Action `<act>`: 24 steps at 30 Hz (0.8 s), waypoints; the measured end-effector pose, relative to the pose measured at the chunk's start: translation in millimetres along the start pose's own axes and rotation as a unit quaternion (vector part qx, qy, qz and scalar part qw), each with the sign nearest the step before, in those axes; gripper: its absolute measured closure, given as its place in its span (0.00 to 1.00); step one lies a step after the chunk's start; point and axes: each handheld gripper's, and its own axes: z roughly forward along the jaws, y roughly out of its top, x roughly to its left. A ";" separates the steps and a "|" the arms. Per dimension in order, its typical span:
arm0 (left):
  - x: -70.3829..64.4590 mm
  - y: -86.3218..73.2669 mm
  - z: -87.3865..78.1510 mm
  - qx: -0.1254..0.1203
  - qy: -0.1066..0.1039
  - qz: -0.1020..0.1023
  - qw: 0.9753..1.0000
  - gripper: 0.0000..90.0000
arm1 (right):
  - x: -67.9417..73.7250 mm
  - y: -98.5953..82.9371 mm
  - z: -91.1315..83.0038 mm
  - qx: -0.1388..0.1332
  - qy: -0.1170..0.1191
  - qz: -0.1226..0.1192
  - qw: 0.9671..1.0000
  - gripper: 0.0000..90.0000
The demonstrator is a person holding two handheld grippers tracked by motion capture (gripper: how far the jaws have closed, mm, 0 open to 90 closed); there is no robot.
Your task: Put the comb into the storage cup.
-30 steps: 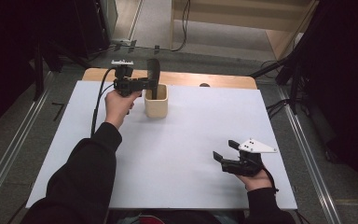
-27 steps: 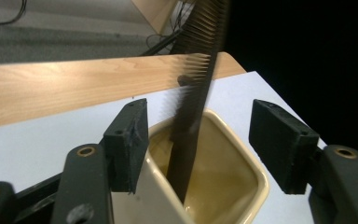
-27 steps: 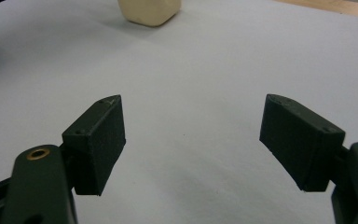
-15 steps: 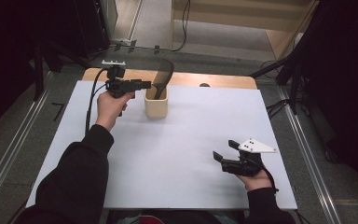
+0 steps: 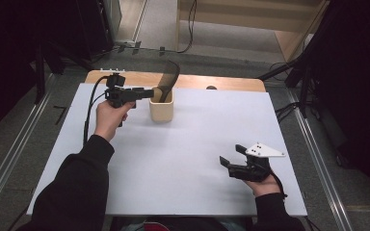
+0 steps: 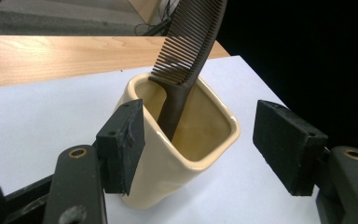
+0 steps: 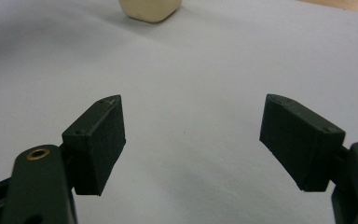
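Comb in cup, table's 12 o'clock edge.

Comb (image 6: 186,60) leans in cream cup (image 5: 161,108); left gripper (image 6: 200,149), jaws spread and empty, flanks it at 9 o'clock. Risk: a jaw nudging the cup topples it. Right gripper (image 5: 238,161) unclenched at 5 o'clock; white table (image 5: 192,144) offers open room between.

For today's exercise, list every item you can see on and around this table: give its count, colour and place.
Cup: one, cream, far-left part of the table.
Comb: one, dark brown, standing tilted in the cup, teeth up.
Table: one, white top, wooden strip along the far edge.
Left gripper: one, black, open, beside the cup.
Right gripper: one, black, open, above bare table at near right.
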 end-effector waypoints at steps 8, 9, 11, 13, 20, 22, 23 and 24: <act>0.7 -3.8 -9.4 0.003 -0.001 -0.002 1.000 0.38 | -1.3 -1.8 2.6 0.007 -0.001 -0.001 1.000 0.23; 0.5 -4.4 -10.8 0.001 -0.001 -0.005 1.000 0.38 | -1.4 -1.9 2.8 0.009 -0.001 0.000 1.000 0.23; 0.8 -5.6 -13.0 0.001 -0.003 -0.005 1.000 0.38 | -1.6 -1.8 3.1 0.008 0.000 0.000 1.000 0.23; 0.9 -7.1 -14.5 0.002 -0.003 -0.004 1.000 0.38 | -1.8 -1.7 3.5 0.007 0.000 -0.002 1.000 0.23; -2.2 -15.3 -16.9 0.010 -0.012 -0.014 1.000 0.38 | -2.8 -1.1 4.5 0.007 0.001 -0.002 1.000 0.23; -3.6 -17.8 -17.2 0.014 -0.012 -0.014 1.000 0.38 | -2.5 -0.5 5.5 0.007 0.002 -0.003 1.000 0.23; -4.5 -19.2 -17.3 0.017 -0.013 -0.012 1.000 0.38 | -2.5 -0.2 5.9 0.008 0.002 -0.004 1.000 0.23; -5.5 -20.6 -17.0 0.019 -0.013 -0.013 1.000 0.38 | -2.6 0.0 6.5 0.007 0.004 -0.004 1.000 0.23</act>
